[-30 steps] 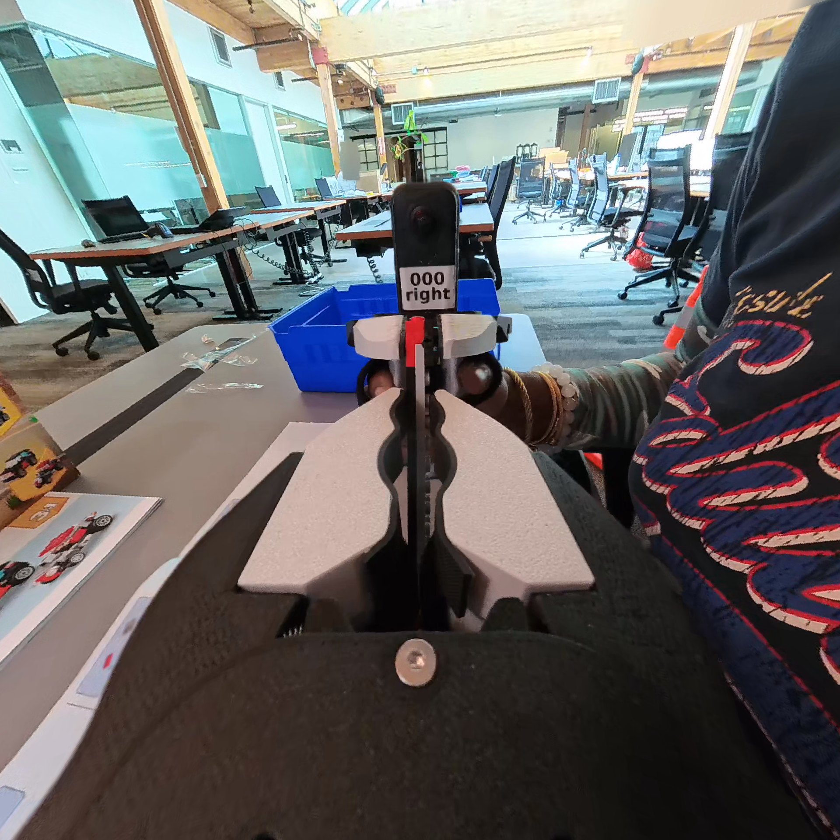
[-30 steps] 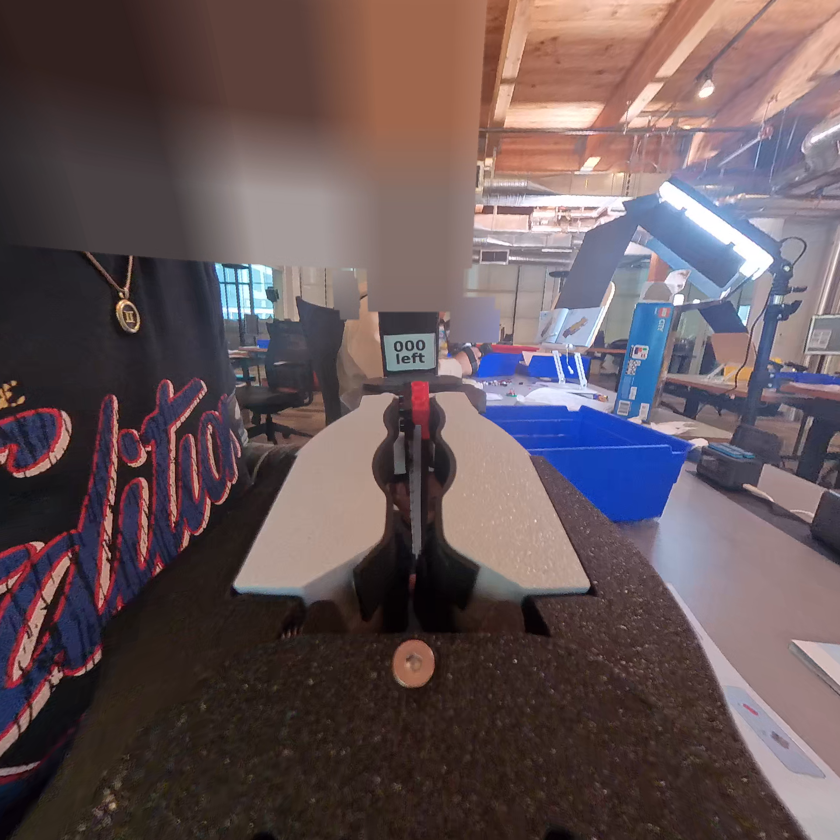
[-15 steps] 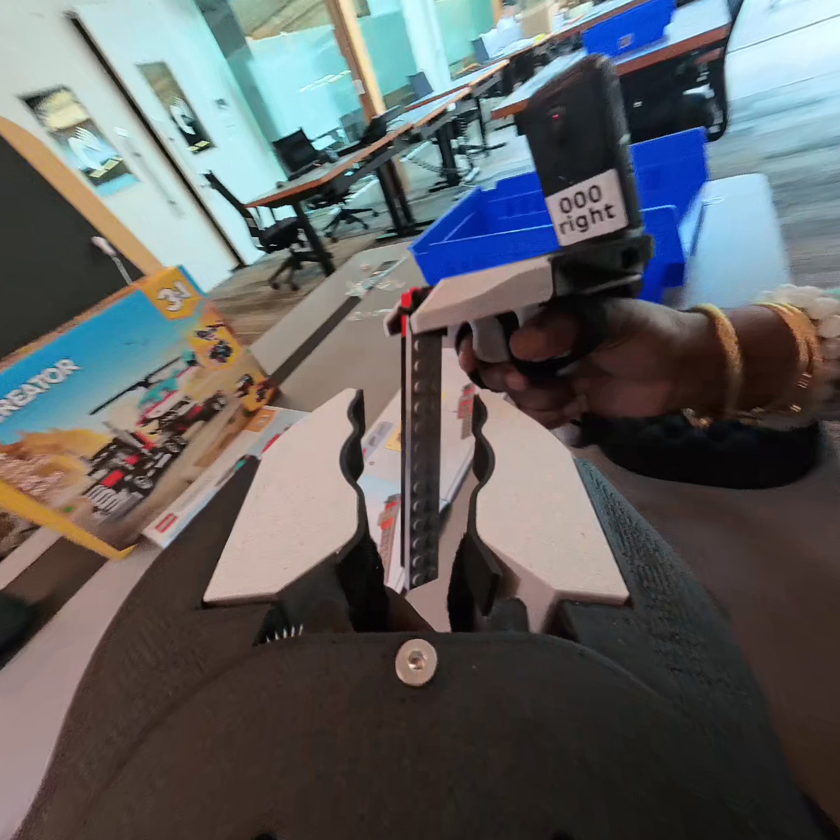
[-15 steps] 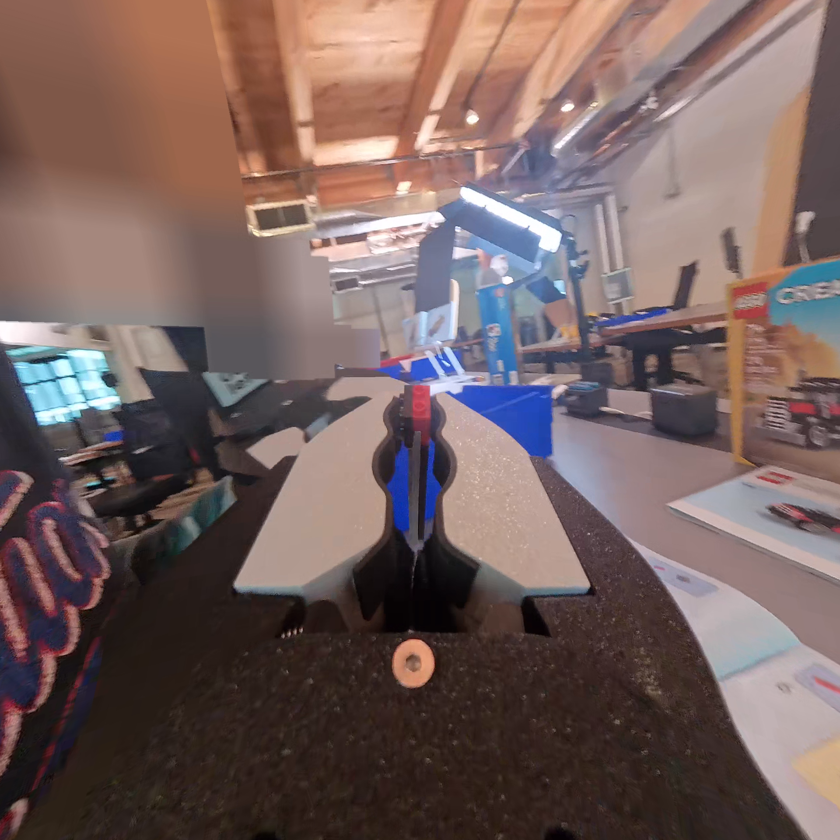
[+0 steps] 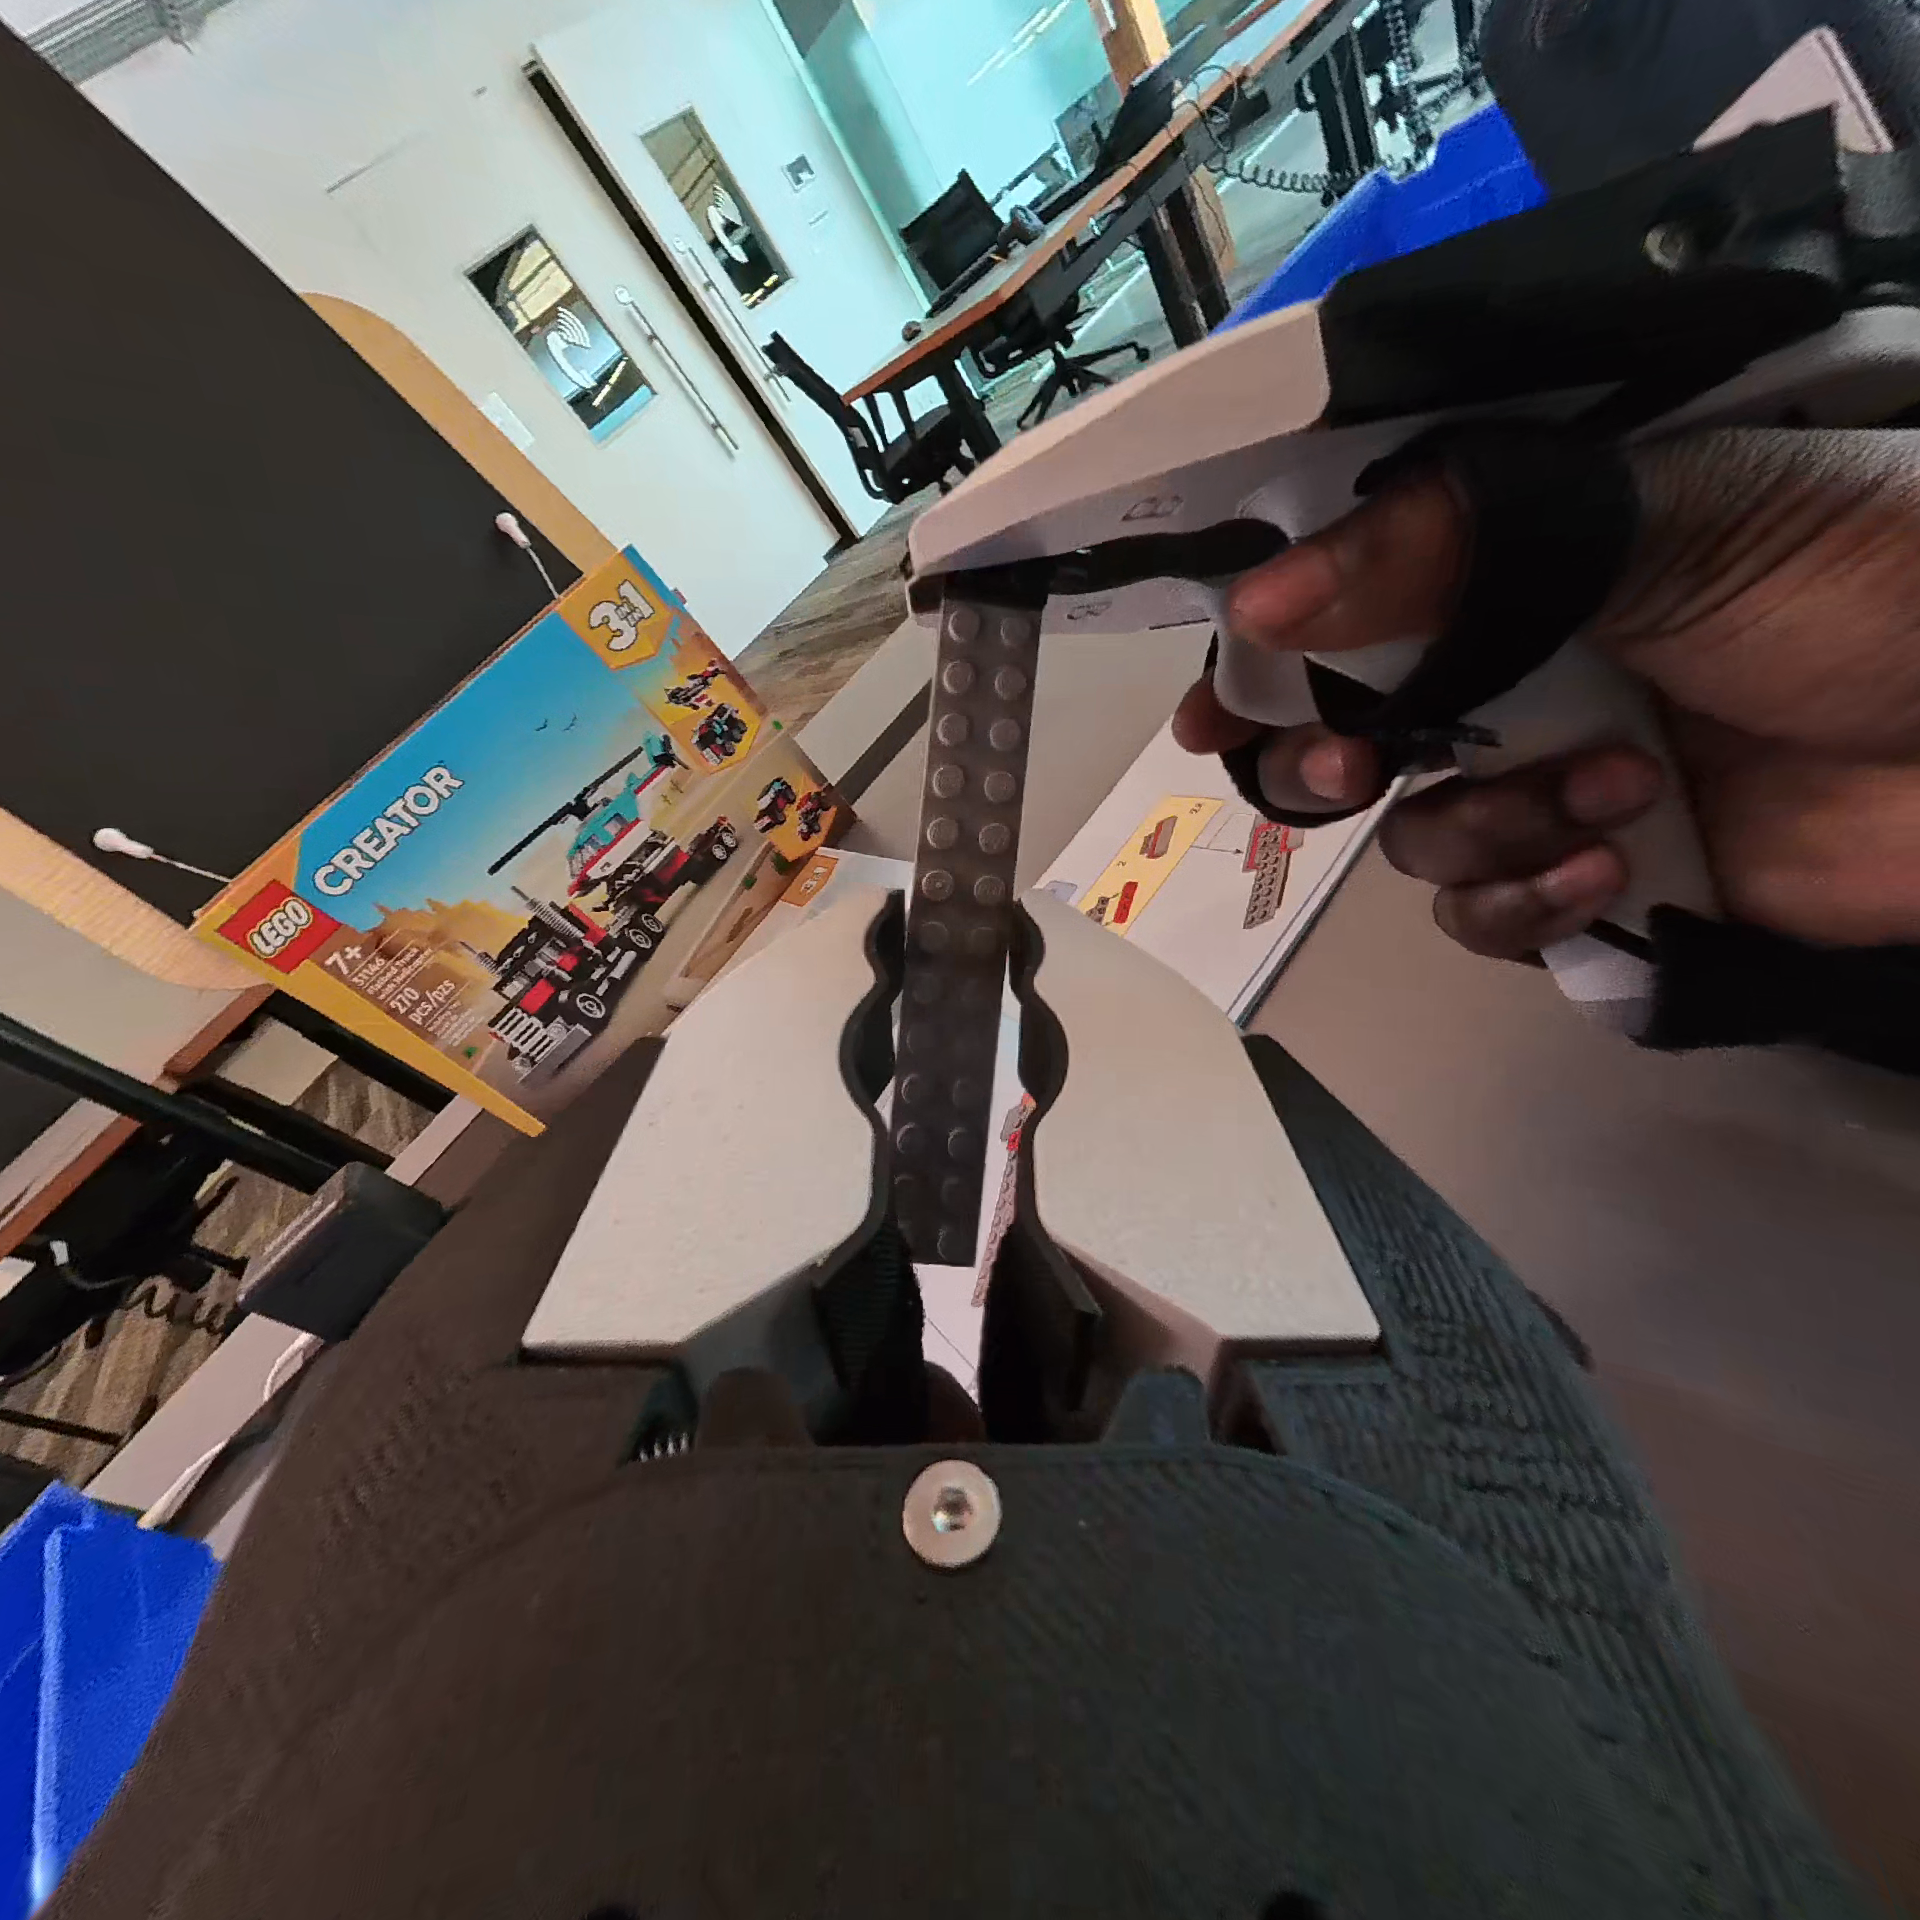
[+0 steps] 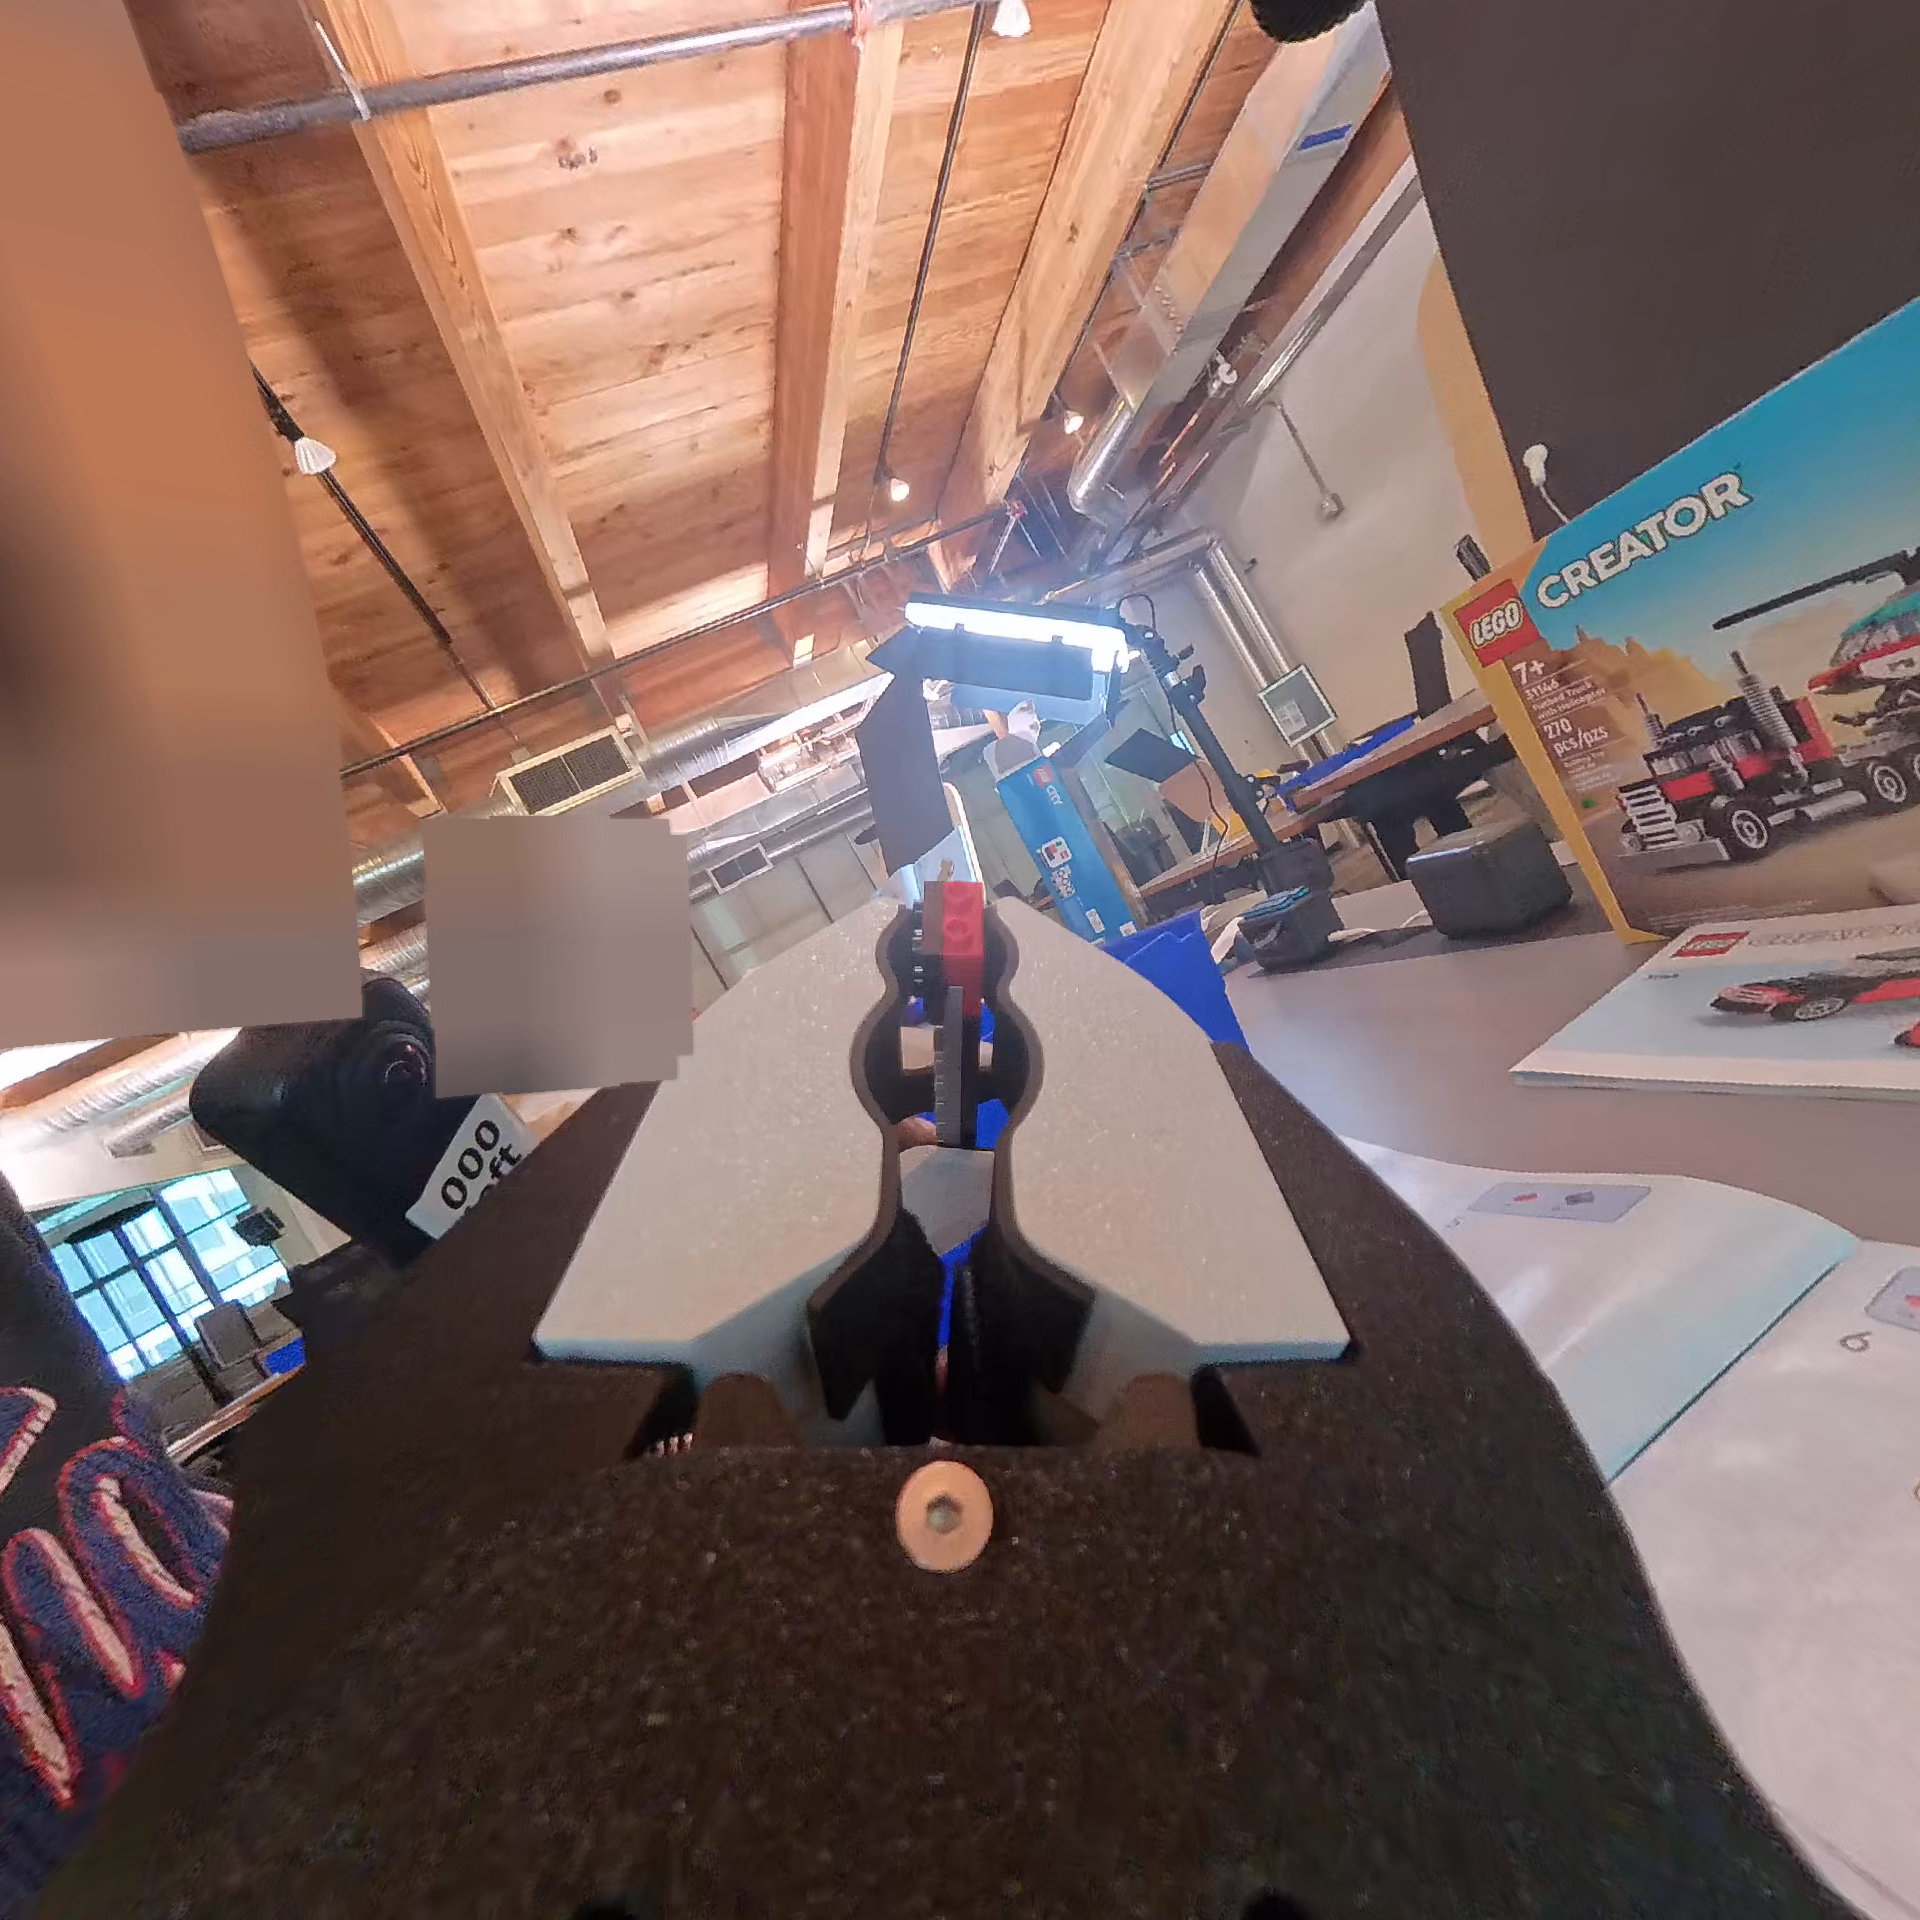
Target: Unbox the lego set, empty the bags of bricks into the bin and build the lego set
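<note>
A long dark grey studded plate (image 5: 961,883) hangs upright. Its top end is pinched in my right gripper (image 5: 940,587), which a hand holds at the upper right. My left gripper (image 5: 956,914) is open. Its jaws stand on either side of the plate's lower half with a small gap on each side. In the right wrist view, my right gripper (image 6: 951,925) is shut on the plate (image 6: 951,1081), seen edge-on. A red brick (image 6: 961,930) sits on the plate at the fingertips. The left gripper's black camera housing (image 6: 343,1091) shows at the lower left.
The lego box (image 5: 499,862) stands on the grey table (image 5: 1558,1195), also in the right wrist view (image 6: 1714,707). An open instruction booklet (image 6: 1662,1299) and a second booklet (image 6: 1766,1008) lie by it. A blue bin (image 5: 83,1662) is at the lower left. A person's torso (image 6: 62,1558) is close.
My left gripper opened and let go of the plate. My right gripper kept hold of it. Both grippers swung towards the lego box, and the plate's studded face now faces the left camera.
</note>
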### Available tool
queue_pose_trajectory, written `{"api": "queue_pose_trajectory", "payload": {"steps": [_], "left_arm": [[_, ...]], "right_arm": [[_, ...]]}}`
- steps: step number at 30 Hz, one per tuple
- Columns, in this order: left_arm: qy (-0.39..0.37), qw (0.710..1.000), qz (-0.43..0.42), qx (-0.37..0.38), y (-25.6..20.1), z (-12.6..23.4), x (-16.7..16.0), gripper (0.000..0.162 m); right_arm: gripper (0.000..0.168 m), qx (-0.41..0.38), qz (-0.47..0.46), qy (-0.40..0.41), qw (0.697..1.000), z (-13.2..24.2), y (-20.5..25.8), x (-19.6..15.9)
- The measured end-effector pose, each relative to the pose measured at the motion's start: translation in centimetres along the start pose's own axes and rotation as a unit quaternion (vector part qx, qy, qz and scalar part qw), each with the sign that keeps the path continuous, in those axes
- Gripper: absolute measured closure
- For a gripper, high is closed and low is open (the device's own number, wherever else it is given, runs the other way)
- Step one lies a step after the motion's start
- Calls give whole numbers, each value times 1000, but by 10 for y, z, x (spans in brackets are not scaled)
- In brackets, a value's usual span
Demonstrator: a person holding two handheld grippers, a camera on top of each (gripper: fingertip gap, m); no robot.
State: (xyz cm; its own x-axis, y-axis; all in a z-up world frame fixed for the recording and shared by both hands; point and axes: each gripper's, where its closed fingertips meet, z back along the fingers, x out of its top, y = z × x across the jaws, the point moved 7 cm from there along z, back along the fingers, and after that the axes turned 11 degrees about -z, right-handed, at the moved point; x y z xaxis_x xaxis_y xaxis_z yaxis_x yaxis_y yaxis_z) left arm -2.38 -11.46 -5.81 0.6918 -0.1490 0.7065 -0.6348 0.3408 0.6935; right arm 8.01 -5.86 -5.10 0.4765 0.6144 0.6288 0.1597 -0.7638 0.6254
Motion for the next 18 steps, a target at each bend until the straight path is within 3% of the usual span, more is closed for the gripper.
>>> {"api": "queue_pose_trajectory", "payload": {"steps": [4, 9, 12, 15, 18], "left_arm": [[15, 999, -12, -42, 0, 3, 0, 144], [33, 988, 2, -152, 6, 15, -8, 144], [58, 970, 25, -236, 5, 22, -17, 144], [93, 944, 19, -315, -3, 27, -26, 144], [118, 926, -5, -358, -14, 28, -29, 144]], "right_arm": [[156, 10, -11, 34, 999, 2, -2, 0], [112, 19, 104, 150, 983, 9, 6, 6], [91, 21, 221, 267, 938, 12, 13, 7], [104, 33, 300, 391, 869, 17, 15, -1], [98, 40, 309, 452, 836, 17, 13, -14]]}}
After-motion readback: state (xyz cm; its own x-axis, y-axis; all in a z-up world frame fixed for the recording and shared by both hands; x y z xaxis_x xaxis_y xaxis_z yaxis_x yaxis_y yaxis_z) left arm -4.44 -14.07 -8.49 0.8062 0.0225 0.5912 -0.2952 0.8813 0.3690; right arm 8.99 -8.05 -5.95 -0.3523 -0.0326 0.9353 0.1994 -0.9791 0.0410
